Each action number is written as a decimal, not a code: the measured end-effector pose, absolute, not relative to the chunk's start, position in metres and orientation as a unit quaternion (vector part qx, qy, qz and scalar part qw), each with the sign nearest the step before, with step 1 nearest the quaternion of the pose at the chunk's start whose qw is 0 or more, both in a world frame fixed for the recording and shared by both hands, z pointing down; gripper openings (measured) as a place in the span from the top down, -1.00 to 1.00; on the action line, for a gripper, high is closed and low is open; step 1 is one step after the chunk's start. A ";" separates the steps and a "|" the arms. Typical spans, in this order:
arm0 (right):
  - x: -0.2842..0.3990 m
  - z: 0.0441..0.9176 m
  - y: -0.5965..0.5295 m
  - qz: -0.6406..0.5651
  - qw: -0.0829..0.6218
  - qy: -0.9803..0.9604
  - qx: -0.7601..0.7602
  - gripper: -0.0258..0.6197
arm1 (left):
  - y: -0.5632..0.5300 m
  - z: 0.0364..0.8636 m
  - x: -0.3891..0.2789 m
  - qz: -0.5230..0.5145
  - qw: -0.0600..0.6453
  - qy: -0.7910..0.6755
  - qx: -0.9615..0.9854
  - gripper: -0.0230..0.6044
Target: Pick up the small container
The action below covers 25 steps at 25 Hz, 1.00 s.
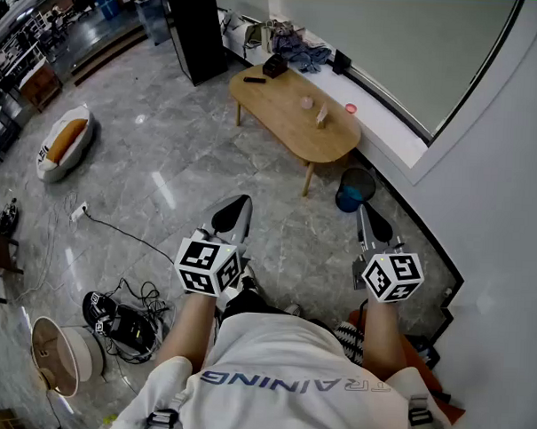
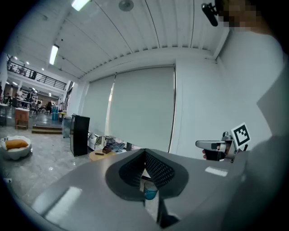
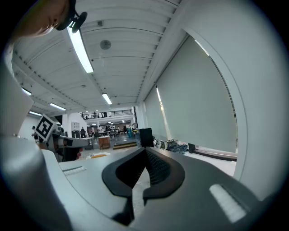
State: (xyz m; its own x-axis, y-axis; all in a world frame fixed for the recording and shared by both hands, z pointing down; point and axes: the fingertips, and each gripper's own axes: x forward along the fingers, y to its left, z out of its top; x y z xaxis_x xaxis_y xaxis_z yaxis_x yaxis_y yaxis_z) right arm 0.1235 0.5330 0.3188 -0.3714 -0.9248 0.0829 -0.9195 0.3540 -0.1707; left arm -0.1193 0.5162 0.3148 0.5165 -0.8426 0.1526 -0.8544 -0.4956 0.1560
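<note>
Closest in, the left gripper (image 1: pixel 234 215) and the right gripper (image 1: pixel 371 224) are both closed on nothing, well apart from any object. Just past them a blue bin (image 1: pixel 354 191) stands on the floor beside the wooden table (image 1: pixel 281 121). The small container (image 1: pixel 306 102), probably the pale pink cup, sits on that table, far from both grippers. The bin lies near the walking path and could be kicked. Jaws that arrive closed would knock the cup over. The wrong item could be taken, since a tan block (image 1: pixel 322 116) and a red piece (image 1: pixel 350 108) sit near it. I count two grippers, one bin, one table, three small items, and farther back a black box (image 1: pixel 275 65) and a remote (image 1: pixel 254 80).
</note>
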 end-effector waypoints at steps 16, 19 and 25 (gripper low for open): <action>0.105 0.324 0.521 -0.093 -0.006 0.828 -0.553 0.87 | 0.511 0.324 -0.134 0.034 0.115 -0.493 0.862 0.93; 0.104 0.327 0.513 -0.100 0.003 0.824 -0.557 0.87 | 0.505 0.329 -0.138 0.036 0.118 -0.494 0.861 0.93; 0.074 0.327 0.491 -0.091 0.010 0.837 -0.539 0.87 | 0.485 0.338 -0.162 0.038 0.132 -0.503 0.853 0.93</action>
